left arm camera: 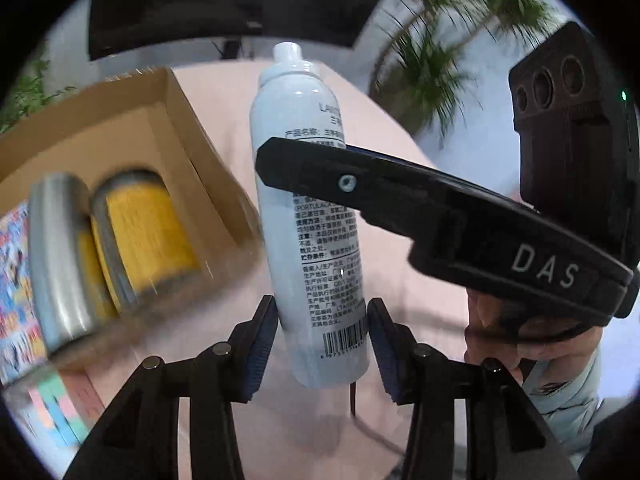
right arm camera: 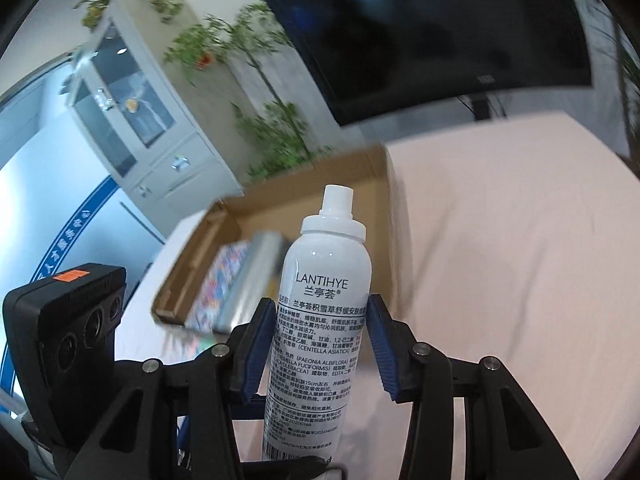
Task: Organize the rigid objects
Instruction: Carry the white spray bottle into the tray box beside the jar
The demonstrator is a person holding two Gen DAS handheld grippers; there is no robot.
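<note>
A white spray bottle (left arm camera: 308, 216) with black print is held upright in the air above the pink table. My left gripper (left arm camera: 322, 348) has its blue pads against the bottle's lower part. My right gripper (right arm camera: 320, 344) has its pads at the bottle's (right arm camera: 320, 320) middle; its finger (left arm camera: 400, 192) crosses in front of the bottle in the left wrist view. A brown cardboard box (left arm camera: 120, 120) lies to the left, holding a yellow can (left arm camera: 140, 236), a silver can (left arm camera: 60, 256) and a colourful flat pack (left arm camera: 16, 280). The box (right arm camera: 304, 184) shows behind the bottle in the right wrist view.
A pink cloth covers the table (right arm camera: 520, 260). A black monitor (right arm camera: 440, 28) stands at the far edge. Green plants (right arm camera: 272, 120) and a white cabinet (right arm camera: 132, 112) stand behind. Pastel blocks (left arm camera: 56, 412) lie near the box's front.
</note>
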